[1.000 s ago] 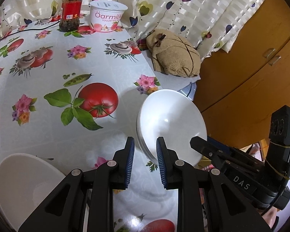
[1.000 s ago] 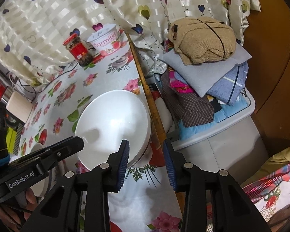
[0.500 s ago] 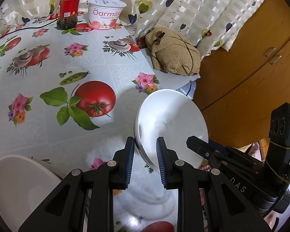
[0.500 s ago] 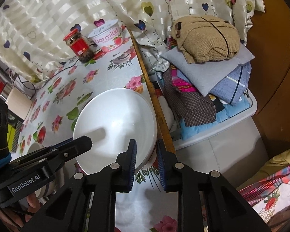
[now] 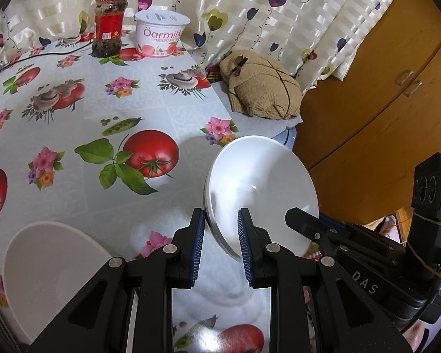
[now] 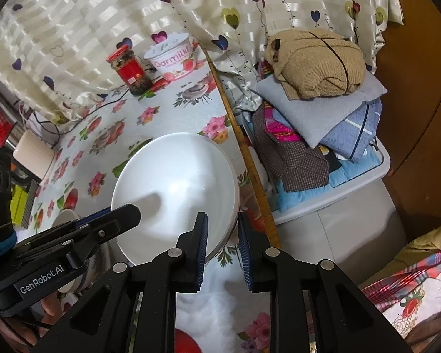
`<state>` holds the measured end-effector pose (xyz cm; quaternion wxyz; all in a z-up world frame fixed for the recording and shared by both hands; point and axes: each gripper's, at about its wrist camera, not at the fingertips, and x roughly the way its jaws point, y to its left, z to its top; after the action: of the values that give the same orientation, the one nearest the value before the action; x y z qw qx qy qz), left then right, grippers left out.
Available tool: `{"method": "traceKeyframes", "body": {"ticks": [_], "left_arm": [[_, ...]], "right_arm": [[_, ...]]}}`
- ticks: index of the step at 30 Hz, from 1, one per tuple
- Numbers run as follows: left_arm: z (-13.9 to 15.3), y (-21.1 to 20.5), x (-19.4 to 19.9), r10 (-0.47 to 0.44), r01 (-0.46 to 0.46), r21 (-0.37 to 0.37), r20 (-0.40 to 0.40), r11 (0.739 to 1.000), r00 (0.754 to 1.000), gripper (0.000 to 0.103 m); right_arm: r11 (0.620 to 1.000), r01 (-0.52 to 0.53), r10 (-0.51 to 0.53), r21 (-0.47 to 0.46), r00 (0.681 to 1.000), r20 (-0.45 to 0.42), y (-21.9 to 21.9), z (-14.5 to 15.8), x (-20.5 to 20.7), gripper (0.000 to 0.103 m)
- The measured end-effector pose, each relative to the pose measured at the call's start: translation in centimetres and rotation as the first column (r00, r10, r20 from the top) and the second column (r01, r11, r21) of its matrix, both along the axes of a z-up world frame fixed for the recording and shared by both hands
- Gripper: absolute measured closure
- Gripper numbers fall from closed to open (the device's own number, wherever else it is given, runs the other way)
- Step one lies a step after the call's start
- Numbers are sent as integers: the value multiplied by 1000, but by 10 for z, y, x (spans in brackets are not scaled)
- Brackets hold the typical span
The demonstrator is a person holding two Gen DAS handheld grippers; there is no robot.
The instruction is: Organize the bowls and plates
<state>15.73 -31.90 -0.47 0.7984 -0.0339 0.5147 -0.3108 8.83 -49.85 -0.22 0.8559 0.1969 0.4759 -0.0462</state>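
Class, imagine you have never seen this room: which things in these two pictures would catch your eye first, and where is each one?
First, the white bowl stack near the table's right edge, its rim gripped by the right gripper and the left gripper from opposite sides. Then the tomato-print tablecloth, with a red-lidded jar and yogurt tub at its far edge.

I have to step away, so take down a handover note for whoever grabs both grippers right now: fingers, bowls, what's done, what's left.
Left gripper: fingers clamped on one rim of the nested white bowls.
Right gripper: fingers have just been closing with the opposite rim between them, and now grip it.
Bowls: held tilted at the table edge. A single white bowl sits on the table beside the left gripper.
Done: bowls nested, gripped on both sides.
Left: probably stack them with the single bowl. No plates in view.
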Motion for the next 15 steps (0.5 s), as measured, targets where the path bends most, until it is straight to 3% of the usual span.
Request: {"method": "traceKeyframes", "body": {"ticks": [15], "left_arm": [[31, 27, -18, 29, -28, -24, 54, 999, 998, 79]], "right_arm": [[999, -34, 35, -20, 998, 58, 23, 35, -14, 82]]}}
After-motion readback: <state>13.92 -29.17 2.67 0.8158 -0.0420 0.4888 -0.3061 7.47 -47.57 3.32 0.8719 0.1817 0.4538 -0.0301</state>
